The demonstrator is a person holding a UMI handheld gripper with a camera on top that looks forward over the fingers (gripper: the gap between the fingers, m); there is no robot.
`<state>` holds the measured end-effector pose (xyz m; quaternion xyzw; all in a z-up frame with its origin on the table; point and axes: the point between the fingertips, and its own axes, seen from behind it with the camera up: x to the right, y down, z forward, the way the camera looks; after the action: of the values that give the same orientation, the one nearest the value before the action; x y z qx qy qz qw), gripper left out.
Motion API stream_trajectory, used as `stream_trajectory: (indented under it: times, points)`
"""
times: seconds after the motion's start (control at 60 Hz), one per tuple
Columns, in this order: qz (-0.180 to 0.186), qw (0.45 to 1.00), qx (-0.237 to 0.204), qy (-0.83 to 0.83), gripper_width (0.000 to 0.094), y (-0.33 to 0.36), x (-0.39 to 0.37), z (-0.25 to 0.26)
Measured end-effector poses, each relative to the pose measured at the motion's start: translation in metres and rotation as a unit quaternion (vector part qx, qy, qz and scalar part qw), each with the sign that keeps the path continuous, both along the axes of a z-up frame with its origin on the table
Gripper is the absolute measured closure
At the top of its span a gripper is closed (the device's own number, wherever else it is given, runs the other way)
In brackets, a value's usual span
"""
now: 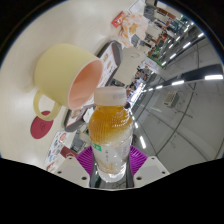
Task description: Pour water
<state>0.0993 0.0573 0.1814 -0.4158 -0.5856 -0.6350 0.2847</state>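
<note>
My gripper [111, 160] is shut on a clear plastic bottle [110, 135] with orange-yellow liquid and a white cap [111, 97]. The purple pads [128, 157] press on both sides of the bottle's lower body. The view is rolled over, so the scene appears tilted sideways. A pale yellow mug [66, 72] with a pink inside stands just beyond the bottle's cap, its mouth turned toward the bottle and its handle [41, 104] on the far side. The cap sits close to the mug's rim. No liquid shows leaving the bottle.
The mug stands on a white table [30, 40]. A dark red round coaster [41, 127] lies by the mug's handle. Papers and small items [127, 22] lie farther along the table. Ceiling lights [210, 77] and room fittings show beyond.
</note>
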Motion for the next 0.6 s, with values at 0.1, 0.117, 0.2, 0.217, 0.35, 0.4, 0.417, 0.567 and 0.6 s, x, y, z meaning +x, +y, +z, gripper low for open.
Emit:
stream_trajectory:
  times: [0.1,0.117,0.2,0.217,0.35,0.4,0.417,0.567,0.6]
  points:
    - [-0.015,0.994,-0.003,0.11,0.051,-0.004,0.011,0.001]
    - [-0.019,0.99,-0.005,0.142,0.0511,-0.005,0.011,0.001]
    - [-0.037,0.945,-0.004,0.325,0.0511,-0.005,0.015,0.01]
    - [-0.04,0.932,-0.003,0.36,0.0508,-0.008,0.013,0.012]
    - [-0.037,0.809,-0.015,0.586,0.051,-0.015,0.011,0.026]
    - [-0.037,0.763,-0.024,0.645,0.0508,-0.014,0.008,0.018]
    - [-0.04,0.747,-0.028,0.663,0.0507,-0.015,0.009,0.015]
    - [-0.068,0.621,-0.059,0.779,0.0509,-0.012,0.008,-0.03]
    - [-0.074,0.602,-0.066,0.793,0.051,-0.01,0.01,-0.041]
